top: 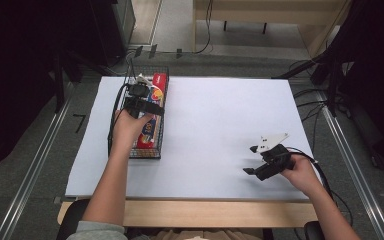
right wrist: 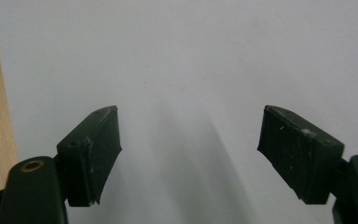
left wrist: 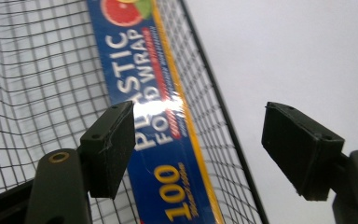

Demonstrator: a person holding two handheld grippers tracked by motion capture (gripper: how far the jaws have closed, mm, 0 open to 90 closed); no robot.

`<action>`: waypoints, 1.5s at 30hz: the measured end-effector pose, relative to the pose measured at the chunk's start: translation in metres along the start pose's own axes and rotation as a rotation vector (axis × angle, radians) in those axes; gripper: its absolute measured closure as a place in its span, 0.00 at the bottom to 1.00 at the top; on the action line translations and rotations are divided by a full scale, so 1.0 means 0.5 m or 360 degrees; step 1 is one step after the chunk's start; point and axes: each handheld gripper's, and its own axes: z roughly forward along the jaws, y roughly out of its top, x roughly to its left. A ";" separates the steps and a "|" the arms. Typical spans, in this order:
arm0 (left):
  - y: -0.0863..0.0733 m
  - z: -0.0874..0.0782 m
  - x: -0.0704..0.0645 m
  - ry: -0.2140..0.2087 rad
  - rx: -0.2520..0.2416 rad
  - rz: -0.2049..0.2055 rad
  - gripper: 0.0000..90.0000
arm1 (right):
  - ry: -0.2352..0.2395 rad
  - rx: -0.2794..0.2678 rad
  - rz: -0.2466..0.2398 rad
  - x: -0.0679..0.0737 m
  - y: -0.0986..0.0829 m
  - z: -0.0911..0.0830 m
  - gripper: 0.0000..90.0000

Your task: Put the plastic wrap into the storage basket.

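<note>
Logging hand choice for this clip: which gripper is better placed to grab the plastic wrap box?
Left gripper: open over the wire basket, jaws straddling the plastic wrap box. Right gripper sits far across the table.

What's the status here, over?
Left gripper open over wire basket, fingers astride plastic wrap box. Right gripper open, empty, above white sheet. Basket's side wire between left fingers.

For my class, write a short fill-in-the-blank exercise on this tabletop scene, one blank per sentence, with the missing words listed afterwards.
1. The plastic wrap box lies inside a black wire ____.
2. The left gripper hangs over that box with its jaws ____.
3. The right gripper holds ____ between its jaws.
4. The white sheet covers a table whose near edge is made of ____.

Missing words: basket; open; nothing; wood
</note>
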 end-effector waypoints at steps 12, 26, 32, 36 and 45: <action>-0.054 -0.048 -0.054 -0.0230 -0.0065 0.0303 0.29 | -0.0012 -0.0040 0.0088 0.004 0.011 0.000 0.23; -0.124 -0.036 -0.150 -0.0442 -0.0134 0.0601 0.27 | -0.0010 -0.0064 0.0120 0.006 0.013 -0.001 0.24; -0.152 -0.013 -0.192 -0.0470 -0.0111 0.0698 0.25 | -0.0012 -0.0056 0.0108 0.006 0.012 0.002 0.24; -0.174 -0.002 -0.223 -0.0497 -0.0107 0.0765 0.23 | 0.0001 -0.0049 0.0111 0.007 0.012 0.005 0.23; -0.207 0.023 -0.247 -0.0566 -0.0168 0.0863 0.23 | 0.0008 -0.0034 0.0101 0.005 0.010 0.007 0.24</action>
